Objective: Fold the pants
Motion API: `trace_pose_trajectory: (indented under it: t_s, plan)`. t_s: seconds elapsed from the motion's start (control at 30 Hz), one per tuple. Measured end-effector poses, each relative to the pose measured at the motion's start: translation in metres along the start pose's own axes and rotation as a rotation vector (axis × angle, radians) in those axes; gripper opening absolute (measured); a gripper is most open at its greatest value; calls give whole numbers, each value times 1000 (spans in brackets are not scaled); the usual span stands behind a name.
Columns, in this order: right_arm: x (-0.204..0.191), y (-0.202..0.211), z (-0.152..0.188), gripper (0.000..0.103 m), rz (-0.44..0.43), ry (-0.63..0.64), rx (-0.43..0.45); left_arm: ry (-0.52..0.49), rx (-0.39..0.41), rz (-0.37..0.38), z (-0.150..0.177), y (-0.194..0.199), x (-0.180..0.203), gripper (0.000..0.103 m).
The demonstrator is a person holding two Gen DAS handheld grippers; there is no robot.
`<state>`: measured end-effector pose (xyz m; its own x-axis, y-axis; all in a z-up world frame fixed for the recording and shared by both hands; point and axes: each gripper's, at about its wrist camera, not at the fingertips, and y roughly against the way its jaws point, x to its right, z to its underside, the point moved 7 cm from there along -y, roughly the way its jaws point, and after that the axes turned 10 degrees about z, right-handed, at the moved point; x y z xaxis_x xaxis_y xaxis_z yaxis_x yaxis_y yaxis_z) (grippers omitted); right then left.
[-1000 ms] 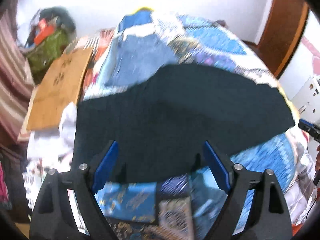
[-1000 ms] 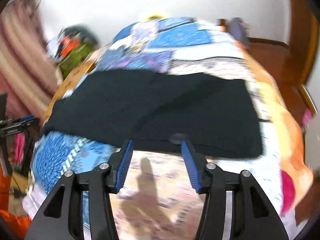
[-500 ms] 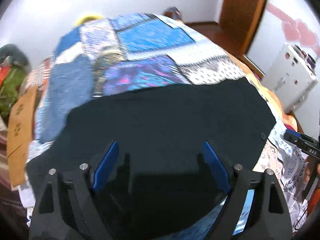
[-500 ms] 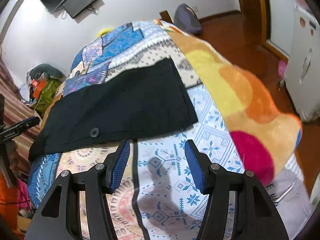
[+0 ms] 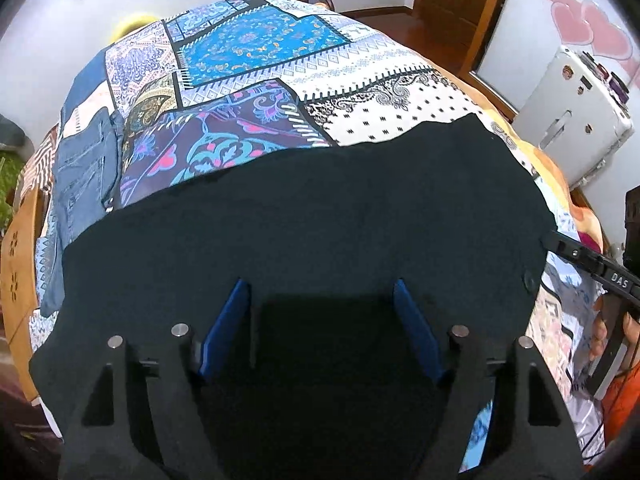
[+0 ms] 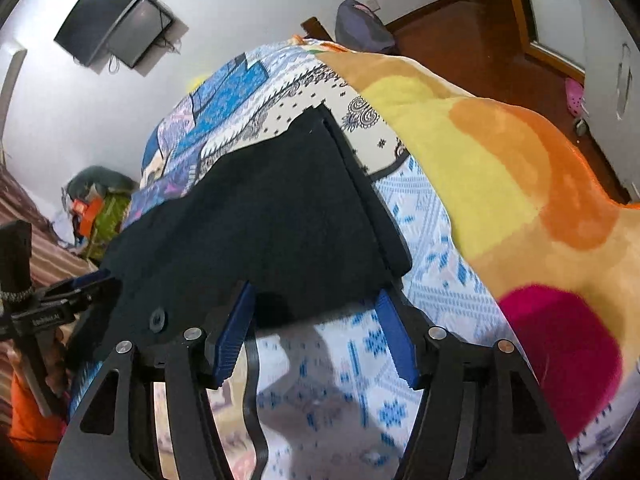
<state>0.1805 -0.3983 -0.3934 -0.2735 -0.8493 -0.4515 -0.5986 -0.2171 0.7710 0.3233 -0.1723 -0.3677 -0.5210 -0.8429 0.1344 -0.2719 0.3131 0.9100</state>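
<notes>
One pair of black pants point(image 5: 312, 216) lies flat across a patchwork bedspread point(image 5: 256, 44), with one button point(image 6: 157, 319) near the close edge. One pair of jeans point(image 5: 80, 172) lies at the far left. The left gripper point(image 5: 322, 320) hovers over the pants, jaws closing on nothing. The right gripper point(image 6: 316, 324) has jaws opening at the pants' corner, bare spread beyond. Its side reads "DAS".
</notes>
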Motion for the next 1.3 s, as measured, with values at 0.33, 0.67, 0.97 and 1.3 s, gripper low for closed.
trace_pose_trajectory:
  t_s: [0.33, 0.67, 0.97, 1.3]
  plan:
    - [-1, 5, -9, 51, -17, -40, 71, 11, -14, 2, -17, -12, 3, 79]
    - [-16, 12, -23, 9, -17, 10, 125, 25, -2, 7, -16, -8, 1, 79]
    - [-46, 44, -50, 8, -68, 51, 229, 70, 95, 21, -16, 36, -11, 79]
    - [-113, 78, -77, 7, -125, 171, 354, 89, 251, -6, -8, 110, -35, 79]
